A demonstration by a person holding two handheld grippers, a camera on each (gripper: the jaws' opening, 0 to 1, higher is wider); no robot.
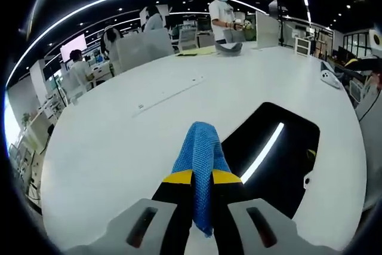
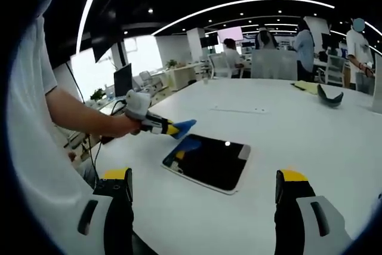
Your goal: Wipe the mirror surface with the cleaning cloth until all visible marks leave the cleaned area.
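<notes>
Holding the cloth (image 1: pixel 200 165) pinched between its yellow-tipped jaws, the left gripper (image 1: pixel 202 177) hangs just above the near-left corner of the mirror (image 1: pixel 280 159), which lies flat on the white table (image 1: pixel 119 135). In the right gripper view the same gripper (image 2: pixel 170 128) comes in from the left, in the person's hand (image 2: pixel 122 126), the cloth's blue tip (image 2: pixel 184 126) over the mirror's (image 2: pixel 209 160) near edge — whether it touches the glass I cannot tell. The right gripper (image 2: pixel 206 192) holds nothing, jaws spread wide, well back from the mirror.

Risks, as I judge them:

- The mirror looks unheld. A sideways wipe could slide it across the smooth table instead of rubbing it clean, or push it towards the edge.
- Much of the cloth trails loose beyond the jaws. Pressing too low could bring the hard jaw tips onto the glass — a scratch, or a fresh smear.
- A light pinch may let the cloth drag out under friction.
- The glass mostly reflects ceiling lights, so marks are hard to make out from here; stopping early is a real chance.
</notes>
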